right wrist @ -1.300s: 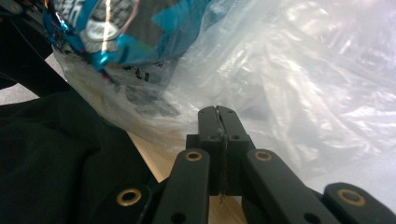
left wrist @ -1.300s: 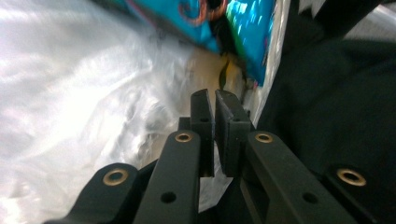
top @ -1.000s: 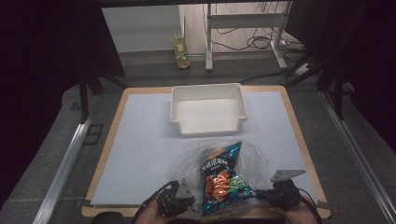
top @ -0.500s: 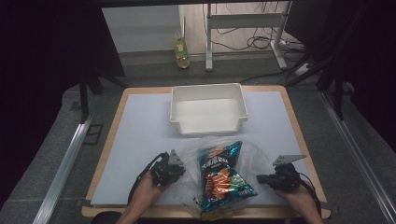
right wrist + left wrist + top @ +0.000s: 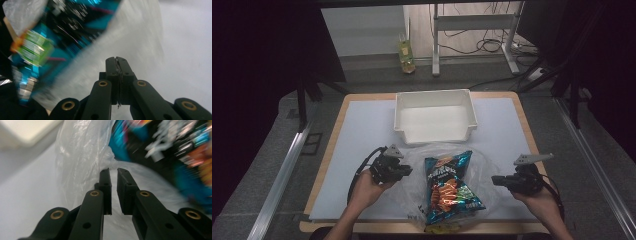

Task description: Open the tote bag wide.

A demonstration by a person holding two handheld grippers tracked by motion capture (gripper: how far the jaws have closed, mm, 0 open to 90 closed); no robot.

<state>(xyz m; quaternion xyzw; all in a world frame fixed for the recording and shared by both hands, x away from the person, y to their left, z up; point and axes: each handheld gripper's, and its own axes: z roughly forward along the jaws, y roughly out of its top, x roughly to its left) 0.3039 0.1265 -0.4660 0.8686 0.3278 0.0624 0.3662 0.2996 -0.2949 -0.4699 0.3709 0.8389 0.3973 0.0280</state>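
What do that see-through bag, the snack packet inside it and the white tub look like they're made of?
The bag looks like thin clear plastic film: crinkled, glossy, with the table showing through. The snack packet seems printed foil-type plastic, shiny and creased. The white tub looks like rigid moulded plastic with a matte finish and a thick rim.

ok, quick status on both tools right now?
Left tool: jaws have just been opening, a narrow gap between them, the clear plastic bag at their tips, not clamped.
Right tool: closed on the bag's film.

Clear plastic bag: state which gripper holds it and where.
Right gripper pinches the clear plastic bag at its side film. Left gripper stands slightly open at the opposite side.
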